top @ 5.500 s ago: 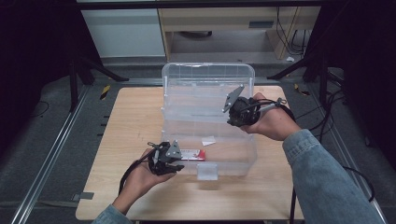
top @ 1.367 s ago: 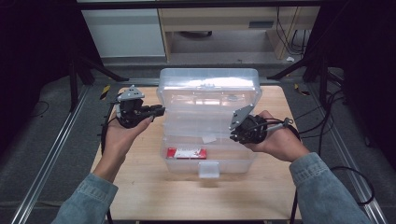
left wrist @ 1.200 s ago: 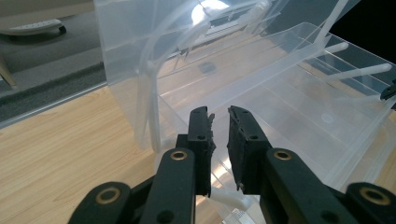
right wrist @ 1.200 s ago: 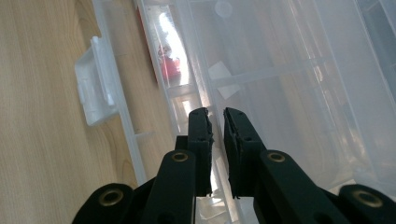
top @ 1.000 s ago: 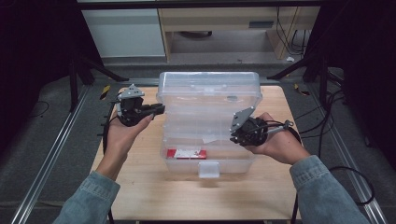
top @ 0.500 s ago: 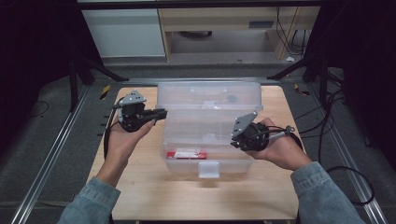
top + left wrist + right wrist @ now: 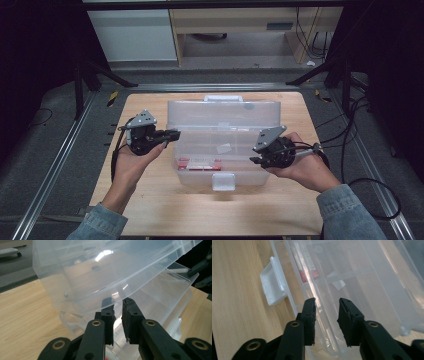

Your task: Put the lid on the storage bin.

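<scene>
Clear plastic box [image 7: 223,145] between left gripper [image 7: 170,135], clamped on its lid edge, and right gripper [image 7: 256,159], parted.

Dim surroundings — glare on plastic

Denim sleeves, black hand-held grippers

Each hand-held gripper [image 7: 172,134] [image 7: 254,159] is black, with brass-ringed screws, a grey three-cornered plate and a trailing black cable; cuffs are blue denim.

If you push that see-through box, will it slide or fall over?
The clear plastic box would probably slide, not tip: it sits low and wide on the smooth wooden table. It looks light, with thin walls and little inside. Its lid, half down, may flop shut if bumped.
</scene>
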